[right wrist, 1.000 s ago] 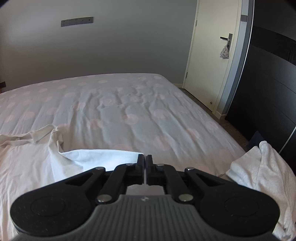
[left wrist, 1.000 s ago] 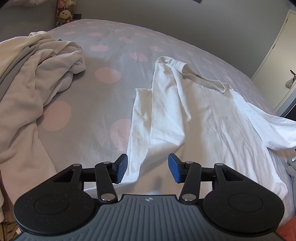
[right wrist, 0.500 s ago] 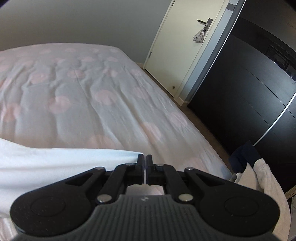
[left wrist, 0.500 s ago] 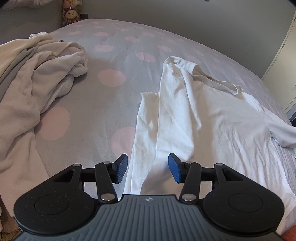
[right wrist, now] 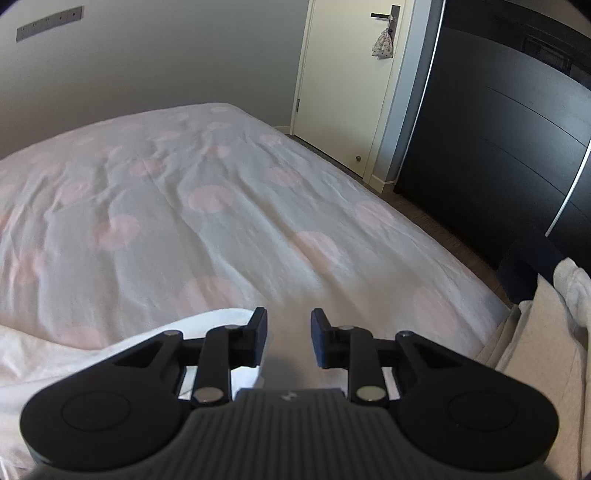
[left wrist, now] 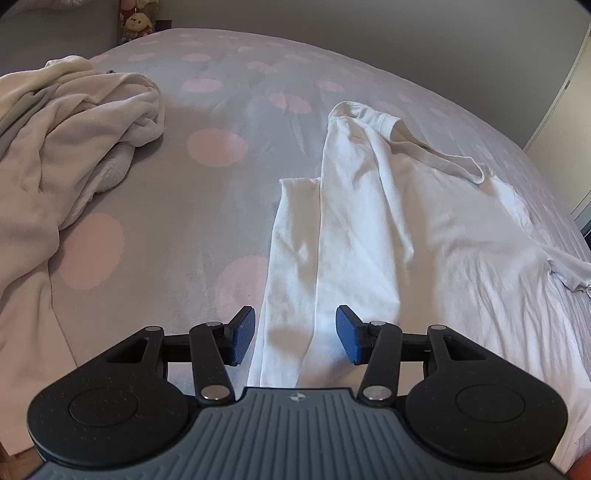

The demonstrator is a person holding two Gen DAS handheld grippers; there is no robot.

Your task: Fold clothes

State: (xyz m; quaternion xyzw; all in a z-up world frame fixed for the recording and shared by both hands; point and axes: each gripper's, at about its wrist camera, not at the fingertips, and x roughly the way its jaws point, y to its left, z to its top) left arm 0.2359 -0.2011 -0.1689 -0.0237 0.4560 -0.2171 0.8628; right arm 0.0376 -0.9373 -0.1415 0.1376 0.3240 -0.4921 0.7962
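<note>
A white T-shirt (left wrist: 406, 229) lies spread on the dotted bed sheet (left wrist: 221, 192), its left side folded inward and its collar at the far end. My left gripper (left wrist: 295, 334) hovers open above the shirt's near hem, with nothing pinched between its blue pads. In the right wrist view an edge of the white T-shirt (right wrist: 110, 343) lies at the lower left, just beside the left finger. My right gripper (right wrist: 288, 338) is low over the bed with its jaws opening. Only the sheet shows between them.
A pile of cream clothes (left wrist: 66, 147) covers the bed's left side, with a plush toy (left wrist: 138, 24) behind it. To the right are the bed's edge, a door (right wrist: 343, 92), a dark wardrobe (right wrist: 498, 129) and another cream heap (right wrist: 546, 332).
My right gripper, shut on the shirt's white sleeve, carried it right and down, then parted its jaws and let go. The sleeve now lies flat at the shirt's right side.
</note>
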